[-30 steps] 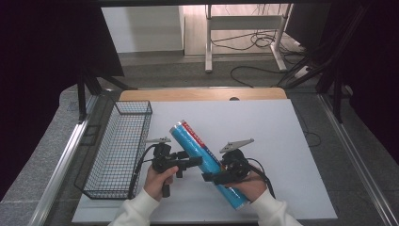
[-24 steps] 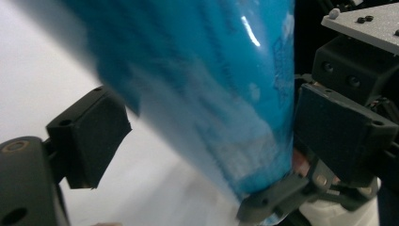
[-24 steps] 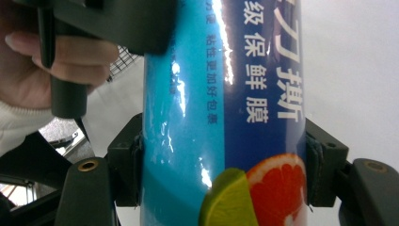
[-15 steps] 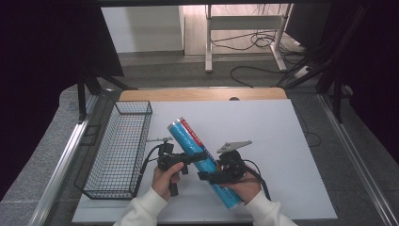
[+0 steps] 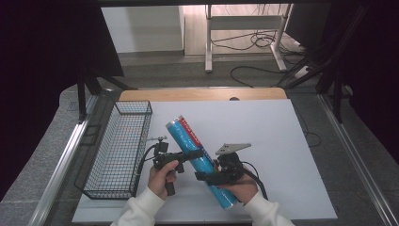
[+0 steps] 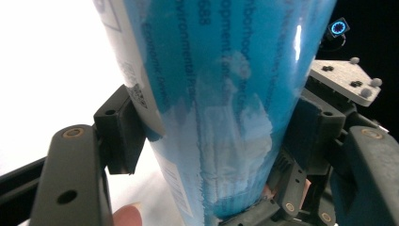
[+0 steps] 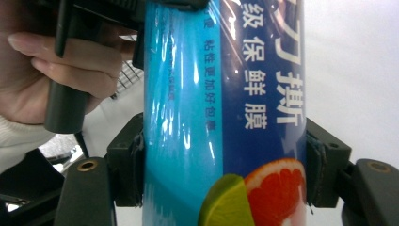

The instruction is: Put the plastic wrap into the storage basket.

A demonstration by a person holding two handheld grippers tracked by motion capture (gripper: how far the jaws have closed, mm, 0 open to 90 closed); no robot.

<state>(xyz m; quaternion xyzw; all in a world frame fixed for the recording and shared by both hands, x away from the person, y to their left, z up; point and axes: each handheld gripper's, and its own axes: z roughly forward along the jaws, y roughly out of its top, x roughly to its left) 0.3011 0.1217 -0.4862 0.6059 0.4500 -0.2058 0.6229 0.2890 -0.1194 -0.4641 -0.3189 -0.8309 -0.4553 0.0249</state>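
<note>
nearest, at the bottom edge of the high view: two white sleeves [image 5: 141,209] and two hands, each on a gripper handle. just above them, a long blue tube of cling film [image 5: 200,160], lying slantwise over the white table top [image 5: 282,141], near end toward the right hand, far end tipped up and left toward the basket. right gripper [image 5: 211,178] clamped across the tube's lower part, both pads pressed flat on the wrapper [image 7: 221,117] where the lime and grapefruit picture sits, as seen in the right gripper view; a grip low on the tube, probably to carry its weight. left gripper [image 5: 190,155] clamped across the tube a little farther up, its jaws hard against the blue film on either side [image 6: 226,117] in the left gripper view, likely there to steady the long end and keep it from swinging. two holds close together near the middle, so apparently a shared lift rather than a hand-over; whether the near end rests on the table or hangs clear, impossible to tell. farther left, a black wire basket [image 5: 117,150] along the table's left edge, open on top, a probable destination given the tube's lean toward it. beyond, the wooden far rim [image 5: 202,94], then floor cables [image 5: 254,42] and a desk frame.
</note>
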